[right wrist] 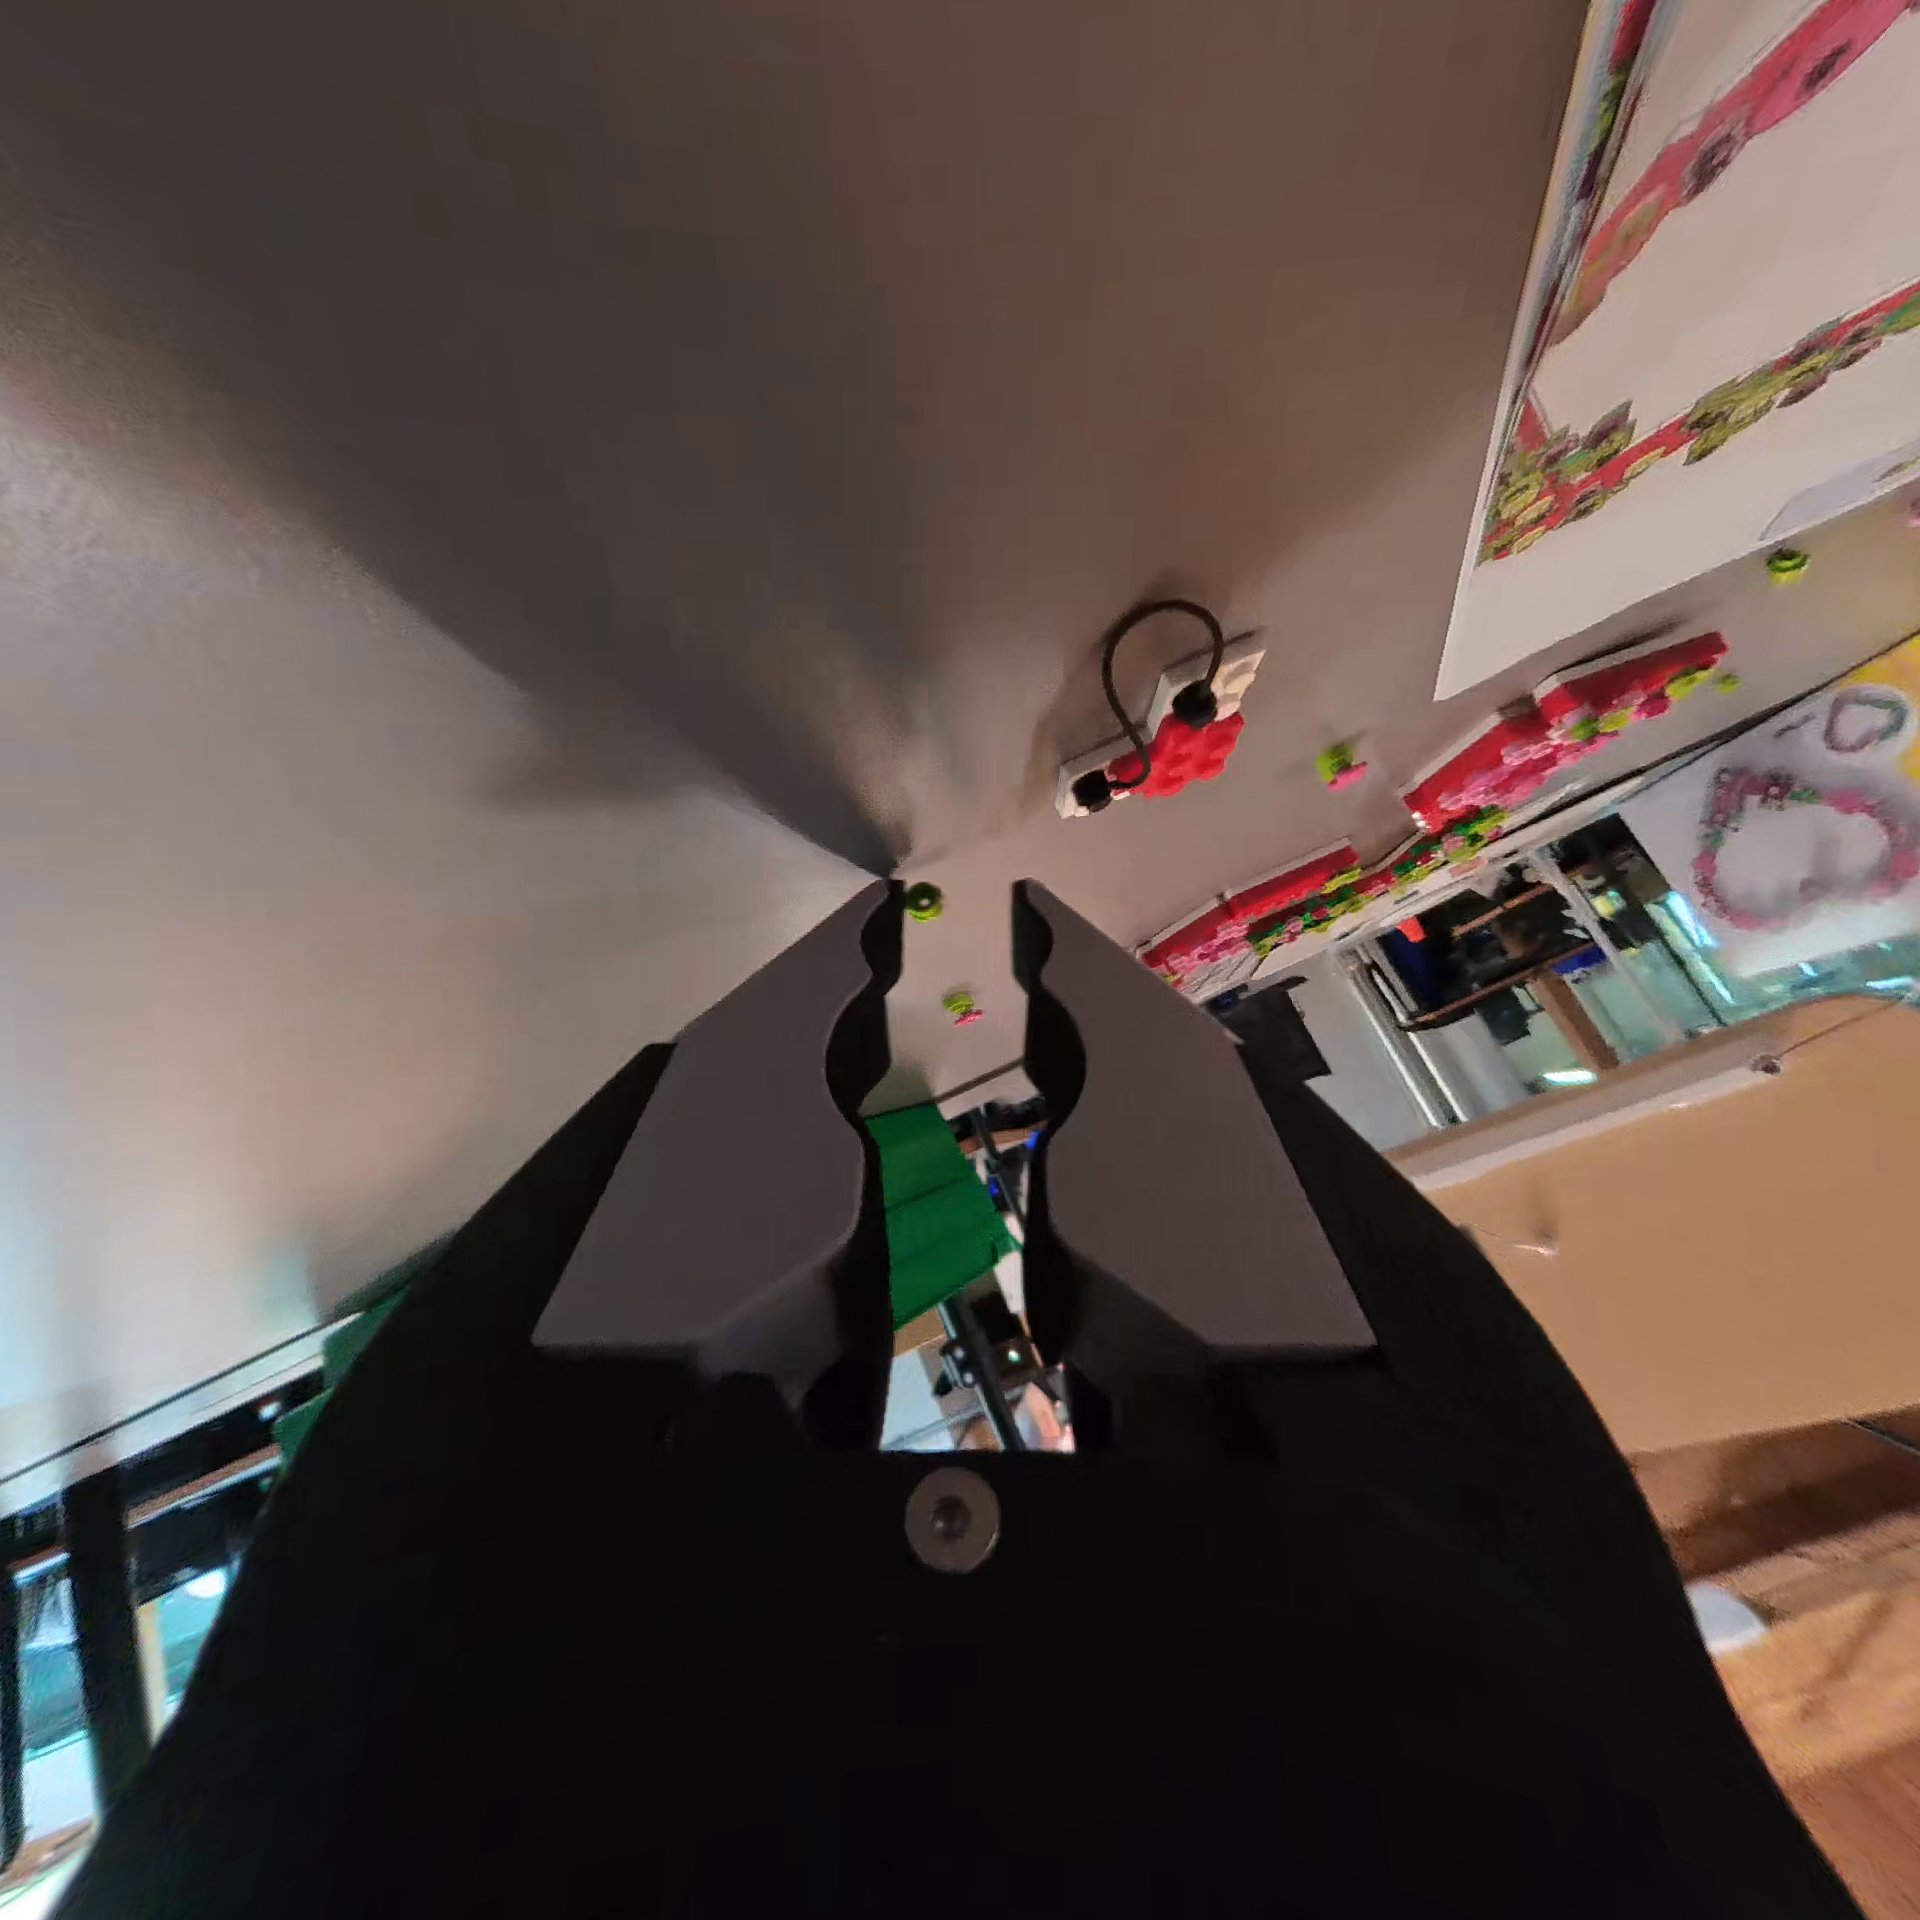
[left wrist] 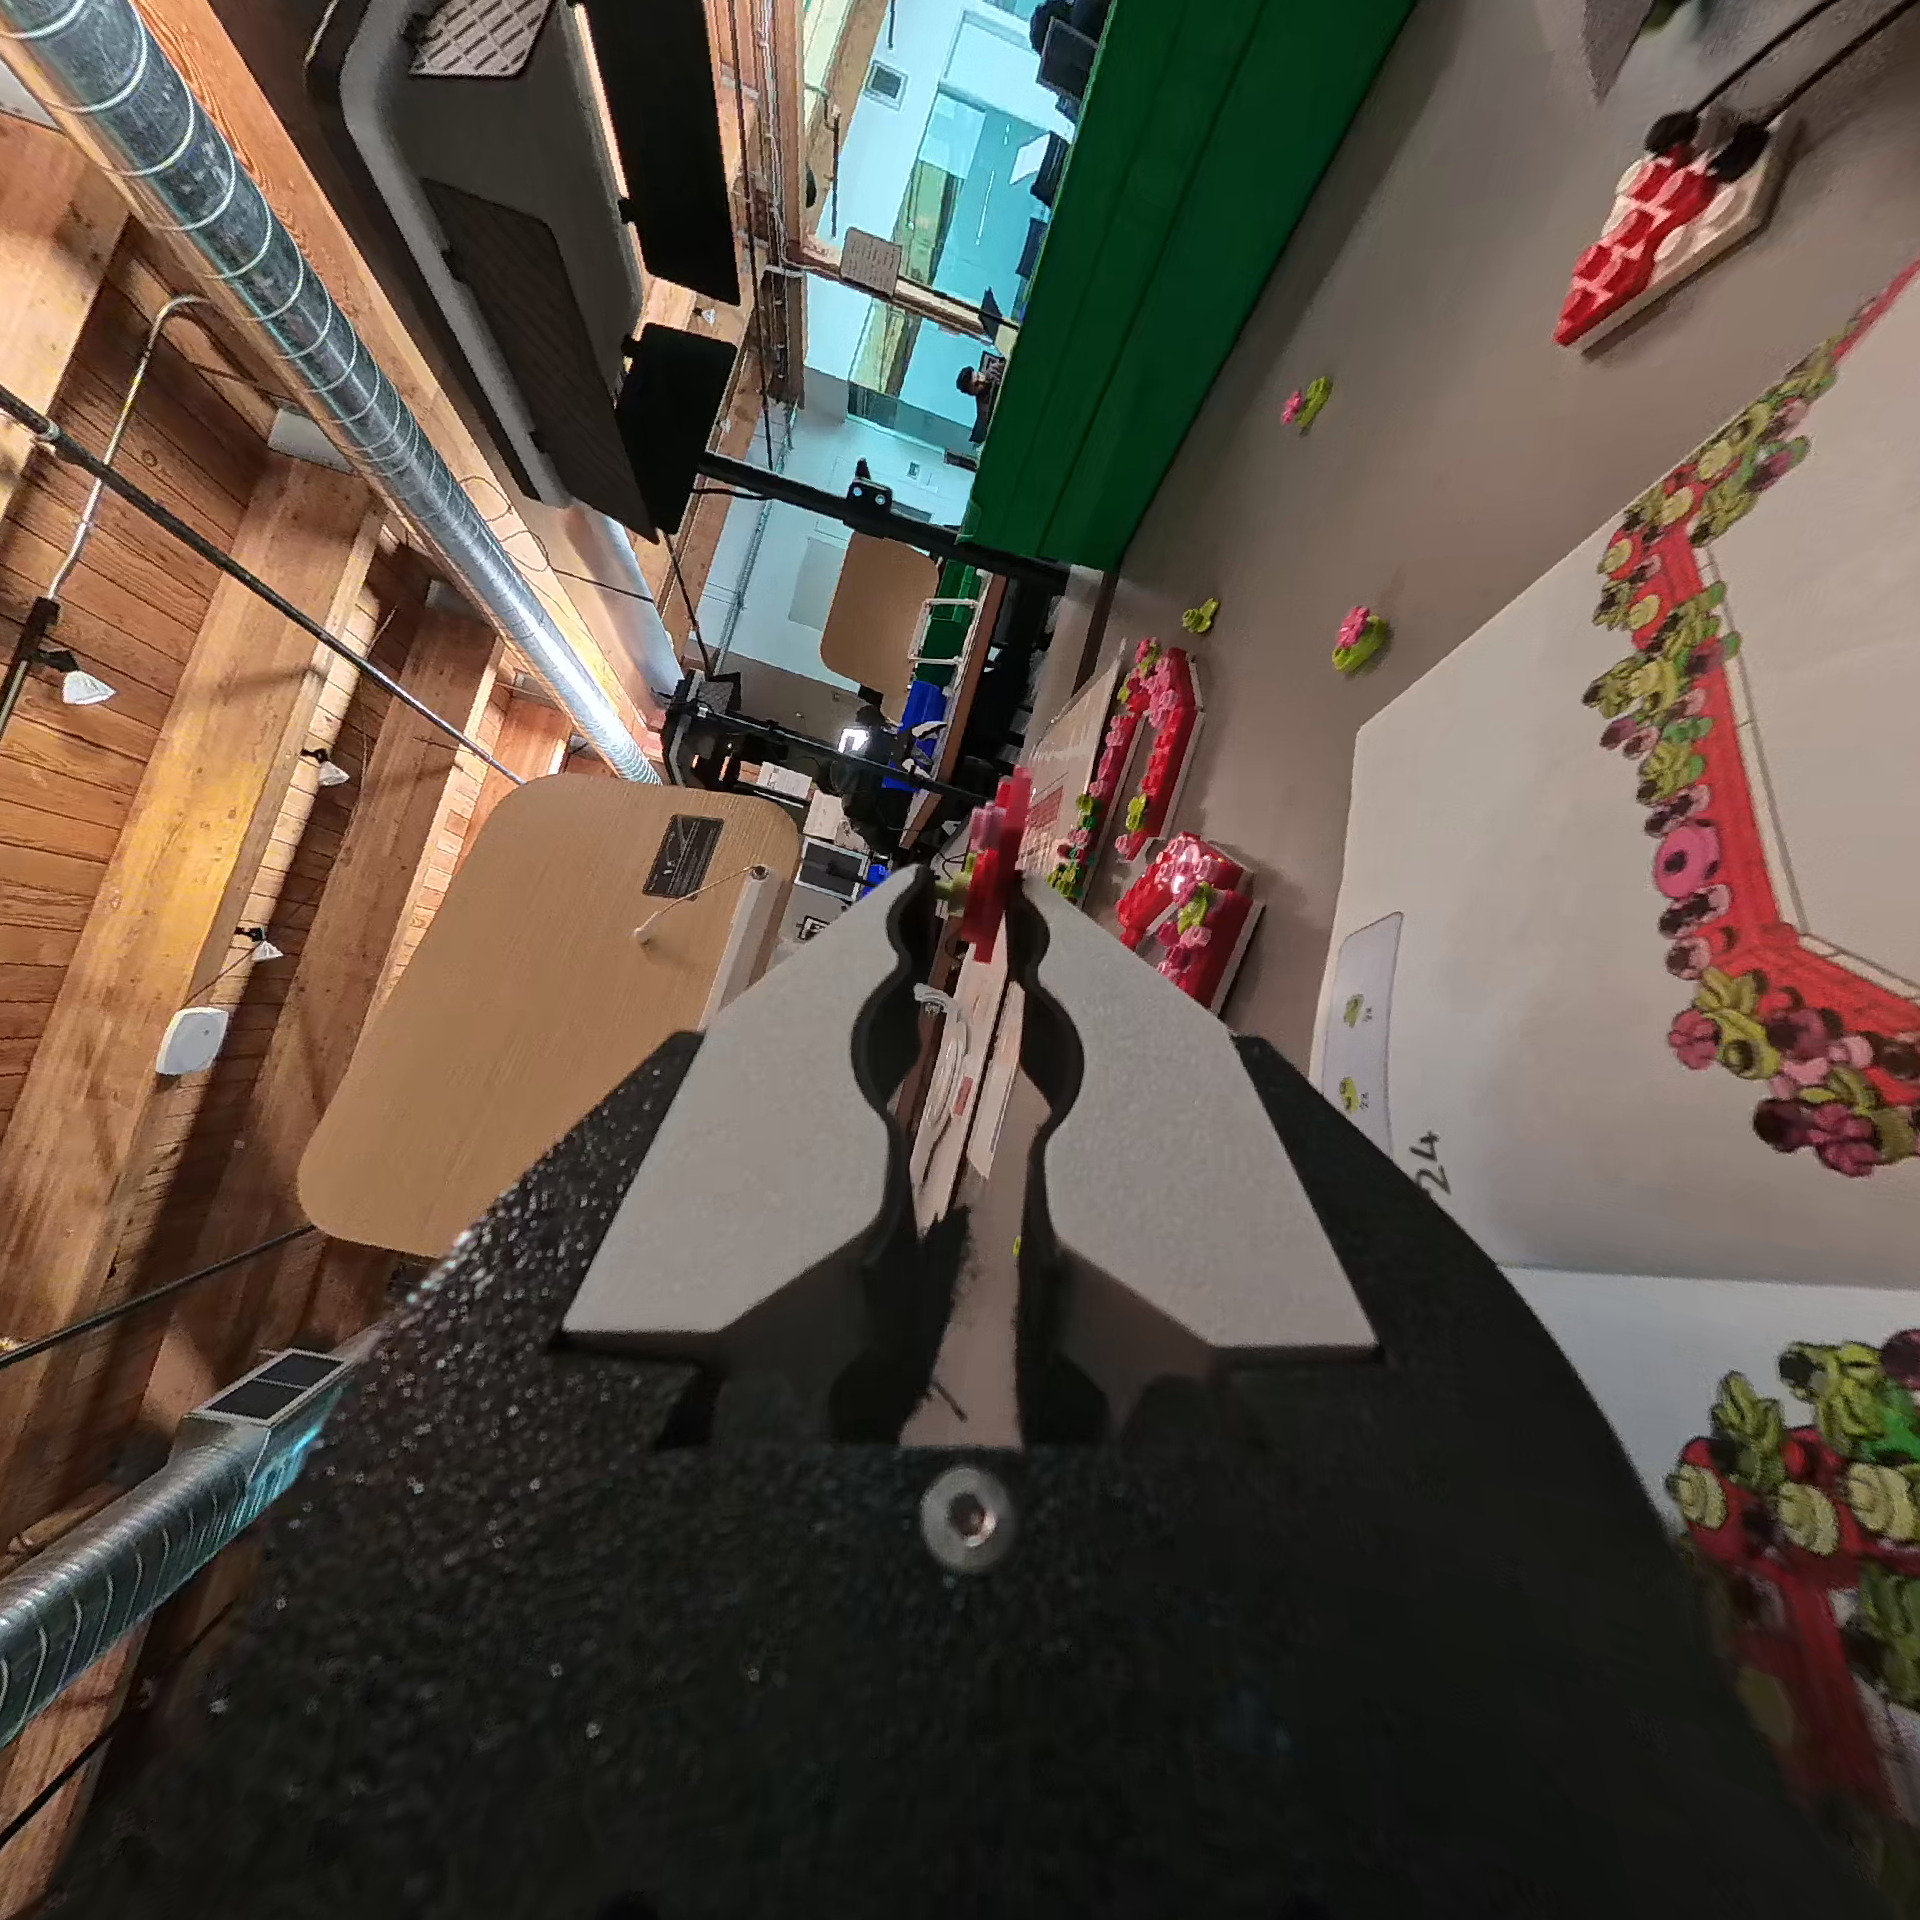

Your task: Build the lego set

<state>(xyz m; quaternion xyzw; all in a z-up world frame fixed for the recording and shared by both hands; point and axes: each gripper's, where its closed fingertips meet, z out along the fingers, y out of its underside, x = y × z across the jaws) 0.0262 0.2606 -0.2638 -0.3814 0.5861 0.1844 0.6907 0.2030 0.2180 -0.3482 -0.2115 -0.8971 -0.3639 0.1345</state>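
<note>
In the left wrist view my left gripper (left wrist: 977, 883) is shut on a small red lego piece (left wrist: 995, 868) with pink and lime bits, held in the air off the grey table (left wrist: 1403, 468). Red flower-covered lego sections (left wrist: 1158, 748) (left wrist: 1190, 920) lie on the table beyond it. In the right wrist view my right gripper (right wrist: 956, 891) is open and empty, close over the table (right wrist: 520, 520). A small lime round piece (right wrist: 922, 900) lies just by its left fingertip. A lime-and-pink piece (right wrist: 961, 1006) shows between the fingers.
An open instruction booklet (left wrist: 1538, 935) (right wrist: 1662, 343) lies on the table. A white-and-red plate with a black cord (left wrist: 1662, 229) (right wrist: 1164, 743) lies apart. Loose flower pieces (left wrist: 1359, 634) (left wrist: 1307, 400) (right wrist: 1340, 769) are scattered. A green panel (left wrist: 1143, 260) stands along the table's far edge. There is about 20 centimeters between the tips of the two grippers.
</note>
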